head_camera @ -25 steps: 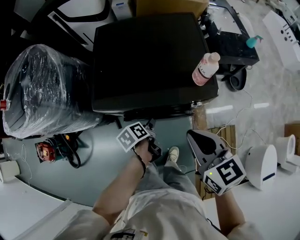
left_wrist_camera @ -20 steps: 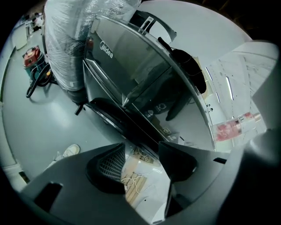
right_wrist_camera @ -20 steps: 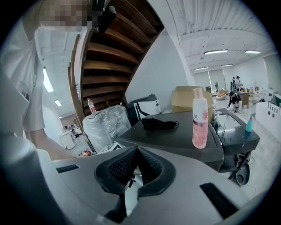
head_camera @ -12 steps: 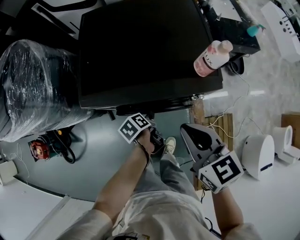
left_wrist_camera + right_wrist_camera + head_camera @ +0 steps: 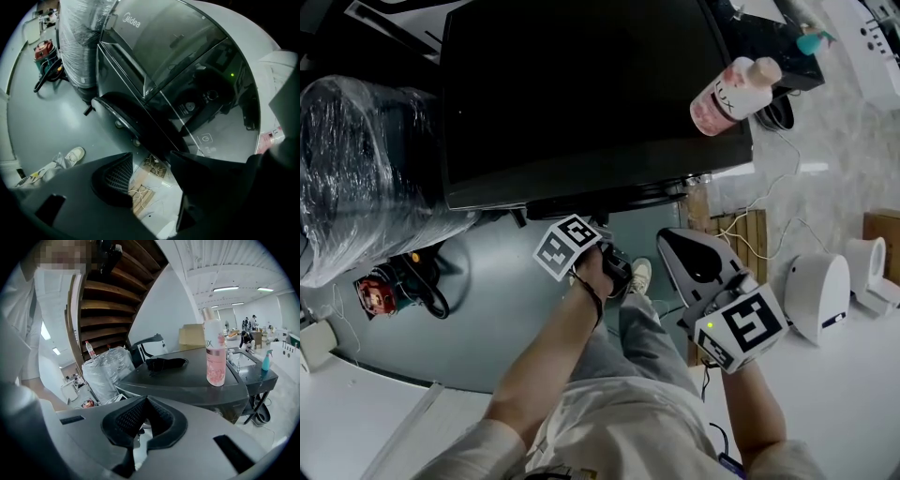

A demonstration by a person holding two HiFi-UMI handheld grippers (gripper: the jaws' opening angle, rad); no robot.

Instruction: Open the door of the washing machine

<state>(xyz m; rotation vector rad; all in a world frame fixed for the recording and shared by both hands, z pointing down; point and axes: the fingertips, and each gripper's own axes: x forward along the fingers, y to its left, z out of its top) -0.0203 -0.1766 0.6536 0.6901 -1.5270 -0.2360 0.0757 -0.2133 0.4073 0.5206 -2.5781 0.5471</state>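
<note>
The dark washing machine (image 5: 581, 94) fills the top of the head view, seen from above. In the left gripper view its front (image 5: 154, 51) and round door (image 5: 124, 115) lie just ahead; I cannot tell whether the door is ajar. My left gripper (image 5: 150, 159) is open, apart from the door, with only floor and a wooden pallet showing between its jaws. In the head view the left gripper (image 5: 609, 262) sits under the machine's front edge. My right gripper (image 5: 686, 251) is off to the right, held above machine-top level. The right gripper (image 5: 146, 401) is shut with nothing in it.
A pink bottle (image 5: 731, 86) stands on the machine's right corner, and a black cloth (image 5: 165, 363) lies on the top. A plastic-wrapped appliance (image 5: 356, 178) stands at the left, a red tool with cables (image 5: 375, 295) on the floor. A wooden pallet (image 5: 741, 234) and white device (image 5: 820, 295) are at the right.
The head view has drawn closer to the machine. Both grippers have shifted slightly upward in the picture; the left stays under the front edge. Neither gripper's state has changed.
</note>
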